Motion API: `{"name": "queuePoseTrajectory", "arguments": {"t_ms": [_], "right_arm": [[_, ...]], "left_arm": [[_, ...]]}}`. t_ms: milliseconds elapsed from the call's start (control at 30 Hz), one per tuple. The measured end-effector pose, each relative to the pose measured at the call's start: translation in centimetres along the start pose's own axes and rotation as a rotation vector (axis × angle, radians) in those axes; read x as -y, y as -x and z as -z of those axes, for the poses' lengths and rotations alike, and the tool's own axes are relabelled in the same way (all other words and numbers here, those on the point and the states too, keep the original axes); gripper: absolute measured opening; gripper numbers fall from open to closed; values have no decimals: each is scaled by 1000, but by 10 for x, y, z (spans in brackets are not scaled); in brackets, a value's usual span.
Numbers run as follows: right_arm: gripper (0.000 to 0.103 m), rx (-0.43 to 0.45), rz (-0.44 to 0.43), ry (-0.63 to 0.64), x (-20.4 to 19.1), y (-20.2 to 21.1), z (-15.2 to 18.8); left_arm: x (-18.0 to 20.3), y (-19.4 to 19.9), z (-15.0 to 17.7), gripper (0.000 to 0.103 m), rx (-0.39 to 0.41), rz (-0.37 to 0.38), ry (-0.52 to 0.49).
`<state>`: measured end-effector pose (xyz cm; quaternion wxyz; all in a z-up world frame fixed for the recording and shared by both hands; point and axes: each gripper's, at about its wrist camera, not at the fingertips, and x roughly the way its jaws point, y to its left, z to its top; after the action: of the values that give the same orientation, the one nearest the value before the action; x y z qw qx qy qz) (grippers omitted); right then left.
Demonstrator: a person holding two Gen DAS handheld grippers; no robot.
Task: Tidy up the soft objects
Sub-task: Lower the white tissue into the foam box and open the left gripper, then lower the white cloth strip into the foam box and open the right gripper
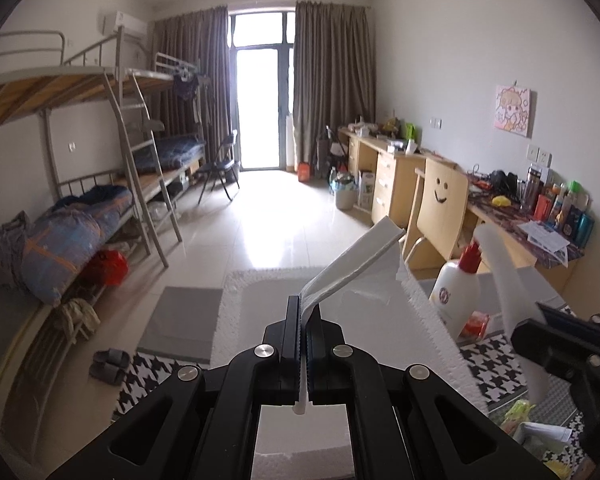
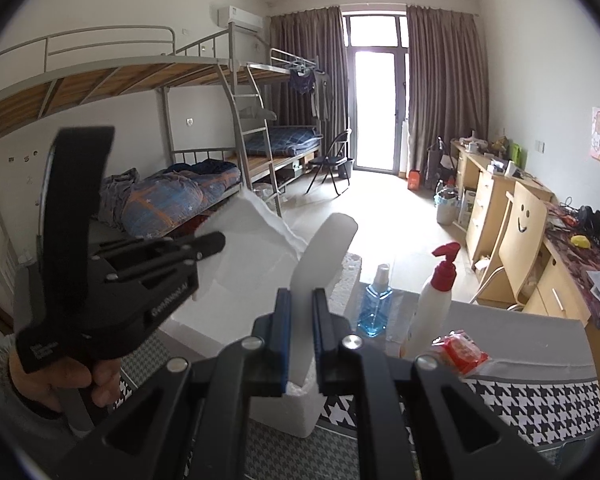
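While daylight from the glazed door glares off the glossy tiled floor (image 1: 276, 216), the biggest shapes in the room are the metal-framed bunk beds (image 1: 112, 128) at nine o'clock in the left wrist view, slatted wood under the upper decks and a rumpled blue-and-orange quilt (image 1: 68, 240) on the lower one. Pale wooden desks (image 1: 396, 168) run along the wall at two o'clock, with a plywood chair (image 1: 440, 216) whose back bears a drawn smiling face. Heavy brown curtains (image 1: 332, 80) hang in folds at twelve.

Closer in, a black-and-white houndstooth cloth (image 2: 532, 404) covers the work surface, and a white block of pebbly foam (image 1: 252, 320) sits on it beside a flat grey mat (image 1: 184, 324).

A thin, smooth white foam sheet (image 1: 352, 268) is held up above the block, bent and slightly translucent, curling at its free edges. Left gripper (image 1: 303, 344) has its black jaws pressed together on one edge of the sheet, which rises from them toward one o'clock. Right gripper (image 2: 302, 340) pinches another edge between blue-lined jaws, the sheet standing up toward twelve.

At four o'clock in the right wrist view stand a white plastic pump bottle (image 2: 432, 304) with a red head, a clear bottle of blue liquid (image 2: 375, 304), and a crinkly red packet (image 2: 462, 350) lying just beside the pump bottle.

A hand (image 2: 76, 380) grips the left tool's handle at eight o'clock.
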<state>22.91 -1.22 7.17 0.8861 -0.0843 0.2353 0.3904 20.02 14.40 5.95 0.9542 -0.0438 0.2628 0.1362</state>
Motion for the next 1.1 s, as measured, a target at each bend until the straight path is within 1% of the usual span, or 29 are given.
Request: {"name": "queuePoseTrajectory", "arguments": {"t_ms": [67, 133, 167, 200, 233, 267, 300, 367, 433, 467, 500, 533, 600, 633, 700, 767, 867, 1100], "right_arm": [[13, -9, 3, -3, 1, -3, 0], [13, -20, 3, -4, 2, -6, 0], [13, -24, 2, -3, 2, -7, 0], [13, -25, 4, -5, 3, -7, 0], [13, -27, 7, -5, 4, -8, 0], [13, -29, 8, -5, 5, -8, 1], [13, -29, 11, -8, 5, -8, 0], [13, -32, 13, -14, 4, -9, 0], [14, -33, 10, -9, 3, -9, -1], [14, -33, 9, -5, 2, -9, -1], [14, -32, 9, -4, 3, -9, -2], [14, -32, 9, -2, 3, -10, -2], [14, -33, 6, 1, 2, -11, -4], [14, -34, 5, 5, 2, -12, -4], [14, -35, 4, 13, -1, -14, -4], [14, -39, 4, 17, -2, -17, -4], [15, -45, -3, 19, -3, -22, -4], [15, -47, -16, 38, -8, -30, -8]], "left_arm": [[-3, -5, 2, 2, -25, -1, 2], [-4, -7, 4, 6, -35, -2, -1], [-4, -8, 4, 14, -40, -6, -2], [-5, -8, 5, 29, -45, -11, -1], [-6, -8, 5, 40, -50, -14, 1], [-7, -7, 5, 56, -48, -14, 6], [-8, -4, 5, 64, -38, -11, 6], [-9, -1, 5, 67, -27, -18, -2], [-10, 3, 5, 74, -13, -26, 2], [-13, 8, 5, 83, -1, -23, 10], [-14, 8, 5, 89, 6, -26, 14], [-18, 14, 6, 91, 27, -38, 24], [-24, 20, 7, 99, 48, -50, 42], [-27, 22, 7, 101, 55, -50, 51], [-31, 23, 8, 102, 66, -41, 64], [-36, 24, 10, 102, 61, -61, 66], [-41, 30, 12, 102, 78, -88, 71], [-48, 47, 20, 102, 106, -101, 78]]}}
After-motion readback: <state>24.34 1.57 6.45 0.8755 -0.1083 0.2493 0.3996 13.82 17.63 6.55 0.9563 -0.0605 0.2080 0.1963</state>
